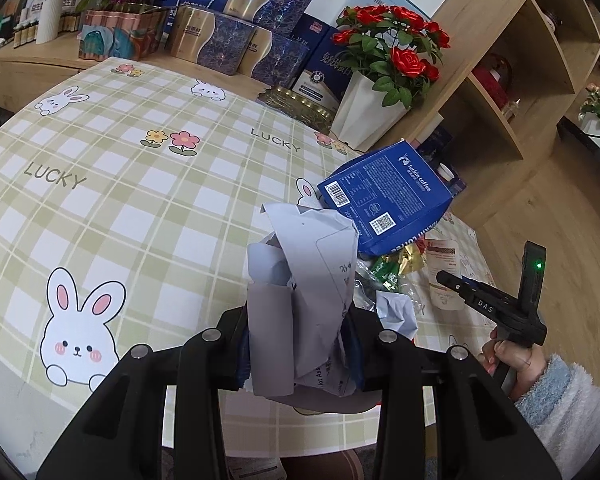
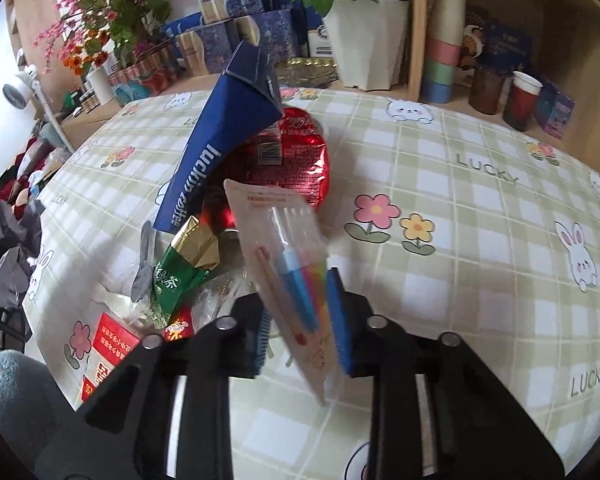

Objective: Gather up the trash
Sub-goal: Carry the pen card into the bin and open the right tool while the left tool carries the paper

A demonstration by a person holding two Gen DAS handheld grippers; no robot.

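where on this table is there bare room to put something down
Bare cloth spreads left of the crumpled paper, over the big rabbit print and both LUCKY prints. In the right wrist view, the stretch right of the red foil bag toward the cups is also free. It is crowded around the blue coffee box, green tea wrapper and brush pack.

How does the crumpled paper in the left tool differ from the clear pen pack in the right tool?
The crumpled paper is grey-white, creased and bunched; the pen pack is flat, with clear plastic over coloured pens. The paper stands roughly upright in the left tool; the pack tilts left in the right tool. Both are clamped between pads, above the checked tablecloth.
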